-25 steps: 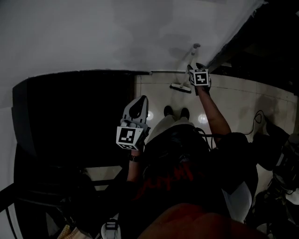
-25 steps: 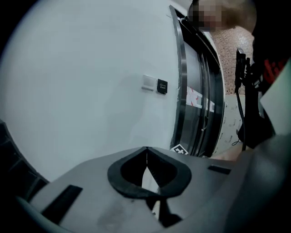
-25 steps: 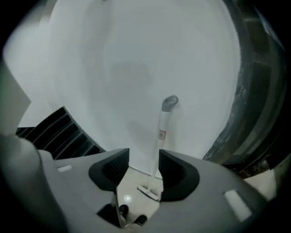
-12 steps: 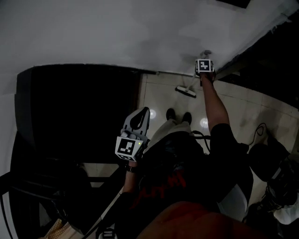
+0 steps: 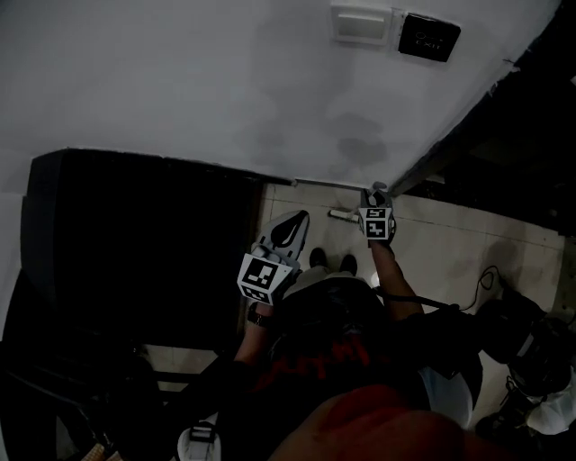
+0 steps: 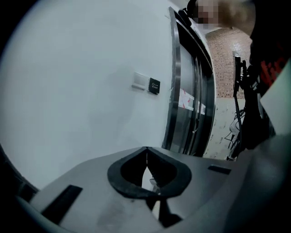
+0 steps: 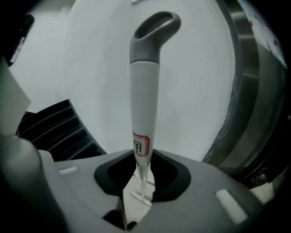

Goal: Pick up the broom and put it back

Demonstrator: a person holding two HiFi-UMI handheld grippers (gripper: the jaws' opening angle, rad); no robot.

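The broom stands upright by the white wall, with a white handle (image 7: 144, 100) and a grey looped grip (image 7: 152, 34) on top. Its head (image 5: 342, 214) rests on the tiled floor. My right gripper (image 5: 375, 203) has just been closing its jaws, and they now hold the white handle low down, below a small red-edged label. My left gripper (image 5: 290, 225) hovers to the left over the dark area; its fingertips (image 6: 145, 150) meet with nothing between them. The person's shoes show just below the broom head.
A white switch plate (image 5: 362, 22) and a black panel (image 5: 429, 36) sit on the wall above. A large dark stepped structure (image 5: 135, 234) fills the left. A metal door frame (image 6: 175, 91) stands right of the wall. A cable (image 5: 486, 275) and equipment lie at right.
The right arm stretched out to the broom handle, then drew back nearer the body with the handle in its jaws. The head view has tilted up, showing the wall plates.
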